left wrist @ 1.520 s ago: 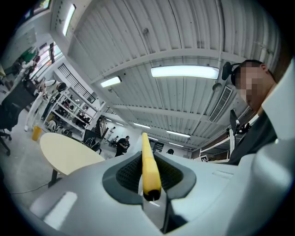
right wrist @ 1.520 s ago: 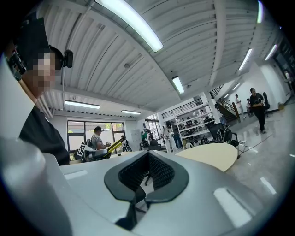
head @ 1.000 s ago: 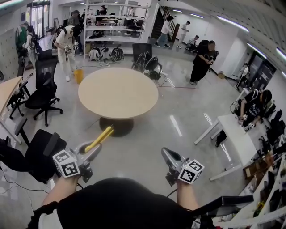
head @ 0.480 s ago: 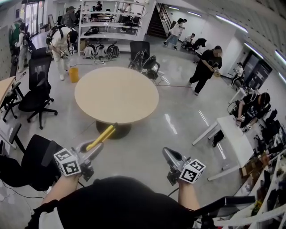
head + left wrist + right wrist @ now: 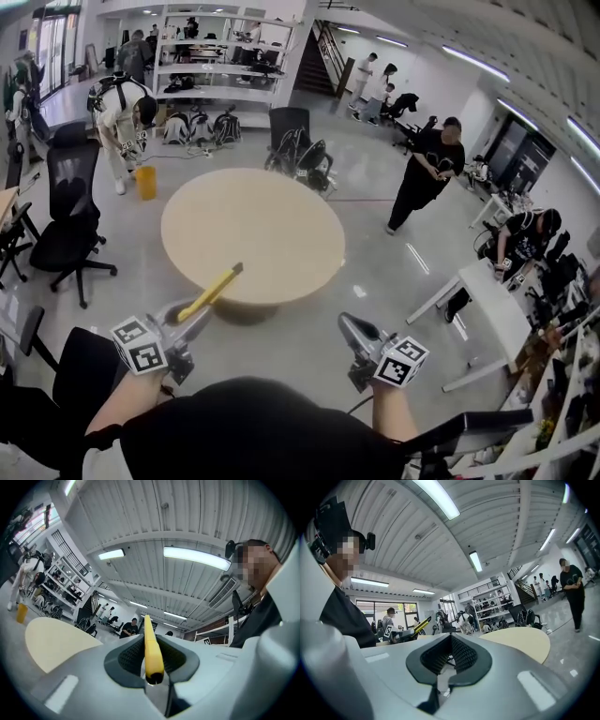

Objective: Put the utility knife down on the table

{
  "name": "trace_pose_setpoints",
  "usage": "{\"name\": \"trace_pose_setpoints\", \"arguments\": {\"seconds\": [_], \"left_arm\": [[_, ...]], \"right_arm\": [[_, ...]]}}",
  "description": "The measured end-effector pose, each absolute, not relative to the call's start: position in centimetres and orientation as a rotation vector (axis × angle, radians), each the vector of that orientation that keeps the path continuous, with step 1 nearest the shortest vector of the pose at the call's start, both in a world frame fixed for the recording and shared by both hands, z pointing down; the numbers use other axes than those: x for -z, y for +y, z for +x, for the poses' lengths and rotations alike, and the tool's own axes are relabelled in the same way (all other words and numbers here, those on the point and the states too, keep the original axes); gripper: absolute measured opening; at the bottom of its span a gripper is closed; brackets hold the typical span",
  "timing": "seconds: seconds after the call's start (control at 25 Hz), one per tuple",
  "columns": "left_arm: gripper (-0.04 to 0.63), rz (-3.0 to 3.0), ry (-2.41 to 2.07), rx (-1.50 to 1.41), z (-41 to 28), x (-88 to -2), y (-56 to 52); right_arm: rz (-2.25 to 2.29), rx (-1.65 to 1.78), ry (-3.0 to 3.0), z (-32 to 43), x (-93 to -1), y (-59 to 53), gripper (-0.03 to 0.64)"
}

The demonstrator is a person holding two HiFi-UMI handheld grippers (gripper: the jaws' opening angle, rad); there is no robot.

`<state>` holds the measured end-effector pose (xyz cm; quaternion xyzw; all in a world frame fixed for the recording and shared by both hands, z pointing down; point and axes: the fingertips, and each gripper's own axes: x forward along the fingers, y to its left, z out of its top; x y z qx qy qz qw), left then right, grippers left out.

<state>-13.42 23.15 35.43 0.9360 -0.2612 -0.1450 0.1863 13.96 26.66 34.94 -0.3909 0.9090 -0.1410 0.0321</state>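
The yellow utility knife (image 5: 211,292) sticks out forward and up from my left gripper (image 5: 194,315), which is shut on its rear end. In the left gripper view the knife (image 5: 151,648) stands clamped between the dark pads (image 5: 129,657). Its tip overlaps the near edge of the round beige table (image 5: 253,234) in the head view, and it is held in the air. My right gripper (image 5: 347,326) is level at the lower right, shut with nothing in it; its pads (image 5: 461,654) meet. The right gripper view also catches the knife (image 5: 423,623) and the table (image 5: 520,641).
Black office chairs (image 5: 70,202) stand left of the table, and another (image 5: 56,375) is close by my left arm. A white desk (image 5: 487,305) stands at the right. A person in black (image 5: 422,169) stands beyond the table; a yellow bin (image 5: 145,181) and shelves (image 5: 216,66) are behind it.
Both grippers and I have moved forward across the floor, so the round table now lies closer. The knife stays gripped in the left gripper. The person in black has walked left.
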Motion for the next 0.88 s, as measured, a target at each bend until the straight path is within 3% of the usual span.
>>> {"name": "trace_pose_setpoints", "arguments": {"seconds": [0.52, 0.88], "left_arm": [[0.067, 2.554, -0.839, 0.388, -18.2, -39.2, 16.2], [0.067, 2.509, -1.095, 0.396, -14.5, -36.8, 11.7]], "right_arm": [[-1.086, 0.521, 2.862, 9.0, -37.7, 16.6, 0.015], [-0.800, 0.548, 2.930, 12.3, -37.4, 6.8, 0.014]]}}
